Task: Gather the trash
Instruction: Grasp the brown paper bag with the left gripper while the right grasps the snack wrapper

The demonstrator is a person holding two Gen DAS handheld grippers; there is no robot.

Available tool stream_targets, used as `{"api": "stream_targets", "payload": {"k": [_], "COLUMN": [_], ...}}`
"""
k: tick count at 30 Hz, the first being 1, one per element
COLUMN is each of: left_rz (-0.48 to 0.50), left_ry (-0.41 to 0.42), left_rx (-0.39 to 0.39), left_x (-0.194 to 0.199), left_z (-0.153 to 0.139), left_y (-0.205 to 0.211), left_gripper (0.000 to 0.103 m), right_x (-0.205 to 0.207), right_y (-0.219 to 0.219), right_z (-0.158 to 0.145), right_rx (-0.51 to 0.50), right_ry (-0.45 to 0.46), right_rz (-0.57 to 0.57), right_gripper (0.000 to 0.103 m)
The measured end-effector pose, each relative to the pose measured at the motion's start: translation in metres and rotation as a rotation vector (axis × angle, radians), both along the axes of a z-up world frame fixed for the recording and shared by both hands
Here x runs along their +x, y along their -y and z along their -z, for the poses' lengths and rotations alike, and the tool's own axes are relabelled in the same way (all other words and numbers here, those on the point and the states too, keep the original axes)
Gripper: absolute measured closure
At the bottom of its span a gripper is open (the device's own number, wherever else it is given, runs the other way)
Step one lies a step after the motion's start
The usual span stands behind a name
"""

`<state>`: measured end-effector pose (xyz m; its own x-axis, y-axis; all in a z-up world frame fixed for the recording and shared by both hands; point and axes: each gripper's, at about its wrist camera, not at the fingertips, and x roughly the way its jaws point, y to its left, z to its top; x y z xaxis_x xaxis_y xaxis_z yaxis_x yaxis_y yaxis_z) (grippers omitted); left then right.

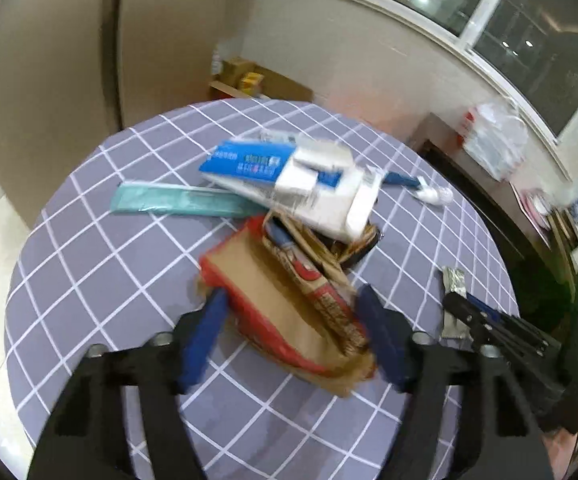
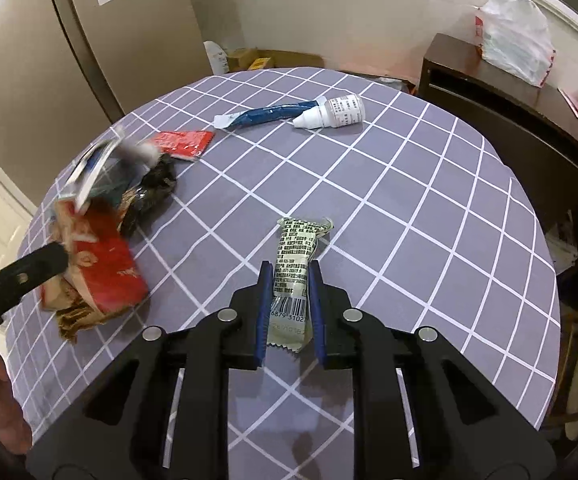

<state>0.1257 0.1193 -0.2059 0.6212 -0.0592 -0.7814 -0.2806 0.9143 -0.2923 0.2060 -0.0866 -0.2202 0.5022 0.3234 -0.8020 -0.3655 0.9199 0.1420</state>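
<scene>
Two pairs of tongs work over a round counter (image 2: pixel 429 208) draped in a grey cloth with a white grid. The right tongs (image 2: pixel 290 276) are pinched onto a pale green snack wrapper (image 2: pixel 295 264) printed with black text and a barcode; the blue pads press its two long edges, and its far end lies on the cloth ahead of the fingers. The left tongs (image 1: pixel 289 316) stand partly open around the near end of a torn red and brown paper carton (image 1: pixel 285 304). The left pad lies against the carton's edge, while the right pad is just beside it; whether it touches cannot be told through the blur. Beyond the carton, a blue and white box (image 1: pixel 289 176) rests tilted on the heap, with a teal flat packet (image 1: pixel 181 200) lying to its left on the cloth. In the right wrist view, a crumpled black wrapper (image 2: pixel 149 196) lies beside that heap, and a small red packet (image 2: pixel 183 144) sits just past it. Farther back, a blue sachet (image 2: pixel 265 116) lies touching a small white dropper bottle (image 2: pixel 333 112). A white plastic bag (image 2: pixel 517 36) sits on a dark sideboard (image 2: pixel 489 92) behind the counter.
</scene>
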Motion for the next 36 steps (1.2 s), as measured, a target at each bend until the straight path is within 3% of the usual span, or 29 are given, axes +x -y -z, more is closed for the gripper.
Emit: {"api": "stream_targets", "payload": {"k": [2, 5, 17, 19, 21, 28, 29, 32, 33, 36], "left_rz": [0.03, 0.069, 0.267, 0.28, 0.261, 0.198, 0.2, 0.227, 0.237, 0.279], "left_ry": [0.008, 0.01, 0.063, 0.036, -0.018, -0.098, -0.096, -0.077, -0.065, -0.032], "left_rx": [0.021, 0.017, 0.069, 0.091, 0.126, 0.103, 0.085, 0.048, 0.038, 0.058], "left_x": [-0.003, -0.009, -0.034, -0.032, -0.029, -0.024, -0.022, -0.02, -0.019, -0.018], "left_z": [-0.002, -0.003, -0.026, -0.021, -0.013, 0.012, 0.015, 0.018, 0.017, 0.008], "left_y": [-0.001, -0.004, 0.017, 0.025, 0.029, 0.029, 0.03, 0.034, 0.036, 0.048], "left_gripper": [0.052, 0.057, 0.059, 0.051, 0.015, 0.011, 0.012, 0.041, 0.046, 0.051], "right_x": [-0.002, -0.005, -0.012, -0.014, -0.015, -0.018, -0.018, -0.018, -0.019, -0.02], "right_y": [0.001, 0.006, 0.034, 0.039, 0.042, 0.049, 0.05, 0.051, 0.052, 0.058], "right_z": [-0.002, -0.007, -0.024, -0.024, -0.022, -0.018, -0.018, -0.019, -0.02, -0.023], "right_rx": [0.008, 0.043, 0.12, 0.122, 0.124, 0.127, 0.129, 0.133, 0.137, 0.149], "right_ry": [0.003, 0.0, 0.006, 0.004, 0.0, -0.011, -0.01, -0.007, -0.004, 0.005], "right_rz": [-0.005, -0.007, 0.014, 0.023, 0.028, 0.033, 0.033, 0.032, 0.032, 0.041], "right_gripper": [0.085, 0.085, 0.085, 0.085, 0.085, 0.085, 0.085, 0.085, 0.085, 0.085]}}
